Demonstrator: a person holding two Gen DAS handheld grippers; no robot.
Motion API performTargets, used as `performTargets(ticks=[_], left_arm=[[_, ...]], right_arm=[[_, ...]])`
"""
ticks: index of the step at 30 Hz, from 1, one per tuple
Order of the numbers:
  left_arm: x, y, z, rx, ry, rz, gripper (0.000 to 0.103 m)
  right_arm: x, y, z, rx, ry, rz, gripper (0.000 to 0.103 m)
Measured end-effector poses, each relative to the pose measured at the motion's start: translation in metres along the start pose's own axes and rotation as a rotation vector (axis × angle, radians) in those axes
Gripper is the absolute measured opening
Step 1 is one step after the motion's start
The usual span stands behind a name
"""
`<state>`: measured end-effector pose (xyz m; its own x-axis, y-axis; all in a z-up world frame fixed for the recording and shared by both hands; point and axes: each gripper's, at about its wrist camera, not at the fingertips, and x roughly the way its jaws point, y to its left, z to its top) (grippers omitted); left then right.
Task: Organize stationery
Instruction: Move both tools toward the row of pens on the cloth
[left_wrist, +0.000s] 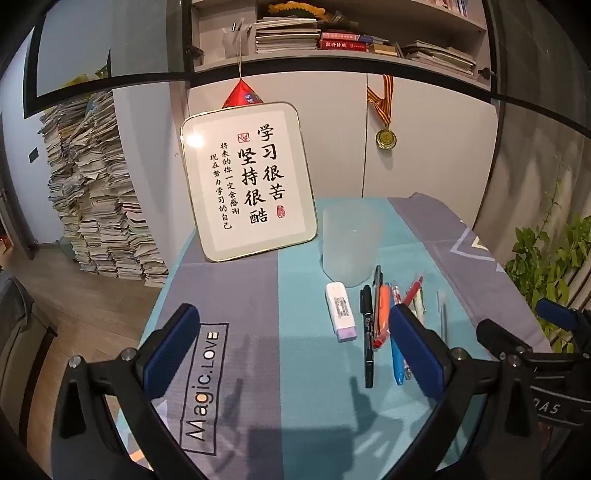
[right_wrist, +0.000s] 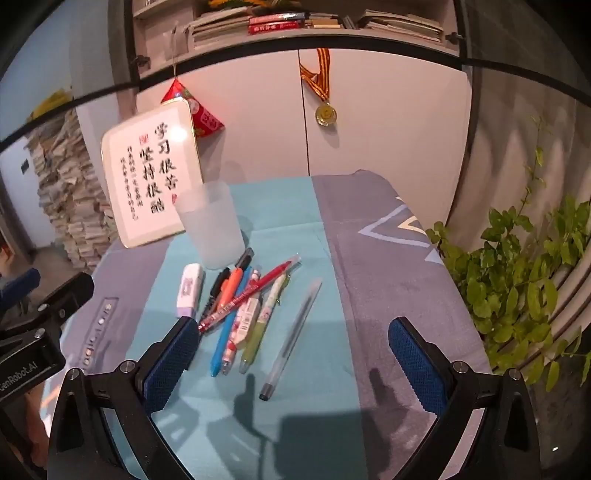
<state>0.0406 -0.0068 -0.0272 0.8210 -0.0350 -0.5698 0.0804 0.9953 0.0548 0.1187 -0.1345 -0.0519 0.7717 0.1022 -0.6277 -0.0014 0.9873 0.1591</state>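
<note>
The stationery lies in a loose bundle on the teal middle strip of the cloth-covered desk (right_wrist: 288, 206), a little toward its far edge. A frosted plastic cup (right_wrist: 210, 225) stands upright just behind the bundle, nearest the far edge. Just left of the pens lies a white and lilac correction tape (right_wrist: 189, 290), apart from them. The bundle itself holds a black marker (right_wrist: 218, 284), an orange highlighter (right_wrist: 229, 286), a blue pen (right_wrist: 225, 332), a red pen (right_wrist: 245, 295) lying slanted across the others, a white pen with a printed pattern (right_wrist: 243, 323) and a green pen (right_wrist: 260, 325); these touch and overlap. A clear gel pen with a dark cap (right_wrist: 291, 332) lies alone to their right, near but apart.

The right tongs (right_wrist: 291, 358) hang over the near part of the desk with their blue pads wide apart and nothing between them; the left pad sits just beside the near ends of the pens. The left tongs (left_wrist: 291, 350) are likewise wide apart and empty, over the grey strip toward the left edge, their right pad in front of the pen bundle in that view.

A framed calligraphy board (left_wrist: 249, 181) leans at the far left corner of the desk. Behind it hang a red ornament (left_wrist: 242, 96) and a medal on a striped ribbon (left_wrist: 386, 138) on the white cabinet. A leafy plant (right_wrist: 517, 280) stands off the right edge, and tall paper stacks (left_wrist: 99, 192) stand on the floor to the left.
</note>
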Motion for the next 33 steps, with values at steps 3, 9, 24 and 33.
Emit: performTargets(ticks=[3, 9, 24, 33], left_arm=[[0.002, -0.002, -0.001, 0.002, 0.009, -0.004, 0.102], [0.006, -0.005, -0.003, 0.007, 0.024, -0.006, 0.102], [0.014, -0.009, -0.007, 0.003, 0.047, -0.015, 0.101], [0.019, -0.009, -0.009, 0.002, 0.06, -0.024, 0.095]], right_arm=[[0.002, 0.0, -0.001, -0.007, 0.024, -0.013, 0.103], [0.008, -0.011, -0.002, 0.083, 0.065, -0.002, 0.102], [0.02, -0.014, -0.001, 0.086, 0.141, 0.001, 0.065], [0.025, -0.017, -0.001, 0.09, 0.17, 0.031, 0.056]])
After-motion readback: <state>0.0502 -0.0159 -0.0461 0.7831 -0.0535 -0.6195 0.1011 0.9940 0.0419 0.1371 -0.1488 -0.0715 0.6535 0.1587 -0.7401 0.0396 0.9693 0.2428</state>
